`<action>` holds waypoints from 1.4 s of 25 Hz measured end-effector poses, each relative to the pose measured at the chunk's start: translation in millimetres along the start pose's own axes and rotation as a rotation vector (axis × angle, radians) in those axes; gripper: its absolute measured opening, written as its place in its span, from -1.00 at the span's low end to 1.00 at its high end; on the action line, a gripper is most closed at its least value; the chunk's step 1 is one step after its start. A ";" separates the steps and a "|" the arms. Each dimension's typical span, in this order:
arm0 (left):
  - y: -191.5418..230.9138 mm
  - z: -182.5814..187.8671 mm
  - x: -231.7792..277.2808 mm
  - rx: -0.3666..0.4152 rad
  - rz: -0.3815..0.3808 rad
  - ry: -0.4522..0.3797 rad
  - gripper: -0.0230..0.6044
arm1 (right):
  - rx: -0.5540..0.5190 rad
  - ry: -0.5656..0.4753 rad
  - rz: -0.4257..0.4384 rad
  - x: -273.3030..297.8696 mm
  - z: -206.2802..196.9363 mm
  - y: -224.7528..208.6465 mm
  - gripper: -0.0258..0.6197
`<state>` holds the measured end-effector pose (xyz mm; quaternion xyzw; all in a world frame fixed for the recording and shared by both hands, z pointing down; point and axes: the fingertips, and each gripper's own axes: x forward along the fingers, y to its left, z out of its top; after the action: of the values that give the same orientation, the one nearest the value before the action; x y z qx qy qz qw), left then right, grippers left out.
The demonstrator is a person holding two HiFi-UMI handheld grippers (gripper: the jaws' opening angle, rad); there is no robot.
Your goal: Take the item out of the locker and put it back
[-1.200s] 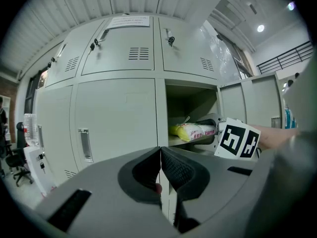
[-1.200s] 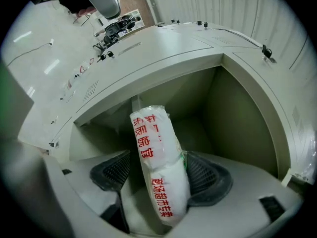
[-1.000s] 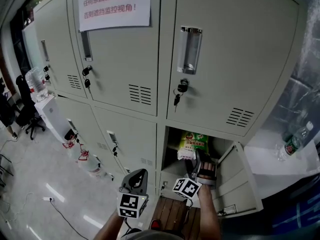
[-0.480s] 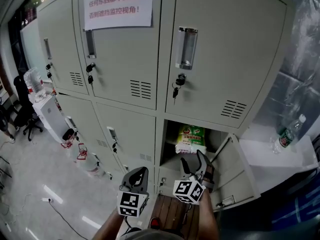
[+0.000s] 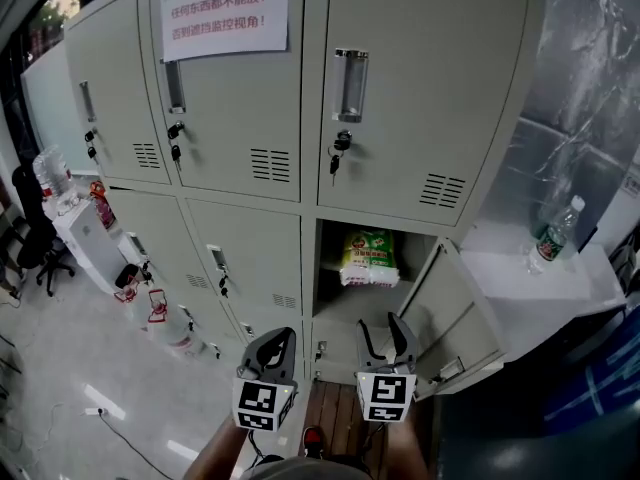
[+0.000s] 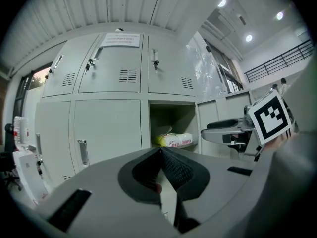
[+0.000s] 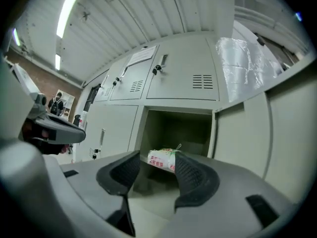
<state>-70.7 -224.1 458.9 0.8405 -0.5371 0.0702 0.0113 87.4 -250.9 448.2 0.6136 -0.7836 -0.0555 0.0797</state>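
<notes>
The bag (image 5: 370,258) lies flat on the floor of the open locker compartment (image 5: 335,313), in the lower row of the locker bank. Its long axis seems to run from near to far: the white end with red print sits at the compartment's near lip, and the yellow-green end points toward the back. There is free room above the bag, and a strip of bare floor shows on its left.

The compartment's door (image 5: 445,308) stands swung out to the right, its free edge reaching toward the near side. The right claw (image 5: 388,330) hangs in front of the opening, below and apart from the bag, with the door edge close on its right. Its jaws are partly apart and closing, with nothing gripped; in the right gripper view the bag is seen through the gap, well beyond the jaws. The left claw (image 5: 283,336) is further left, in front of a shut locker door, its jaws pressed together on nothing.

The other locker doors are shut. A paper notice (image 5: 225,13) is stuck to an upper door. To the right, a water bottle (image 5: 553,233) stands on a white desk (image 5: 540,288).
</notes>
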 end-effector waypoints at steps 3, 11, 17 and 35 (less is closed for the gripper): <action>-7.3 1.0 -13.7 0.001 -0.018 -0.011 -0.85 | 0.090 -0.004 -0.010 -24.5 -7.9 5.1 -0.33; -32.7 -12.0 -58.4 0.003 -0.078 0.010 -0.85 | 0.183 0.012 -0.044 -94.2 -24.2 29.1 -0.63; -42.1 -21.3 -90.3 0.002 -0.101 0.010 -0.85 | 0.179 0.037 -0.072 -137.8 -36.5 47.6 -0.80; -52.1 -47.4 -137.8 0.001 -0.127 0.049 -0.85 | 0.172 0.072 -0.065 -189.0 -50.6 84.0 -0.86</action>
<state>-85.5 -73.3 490.8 0.8711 -0.4820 0.0900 0.0285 61.3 -46.7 502.6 0.6450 -0.7617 0.0313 0.0530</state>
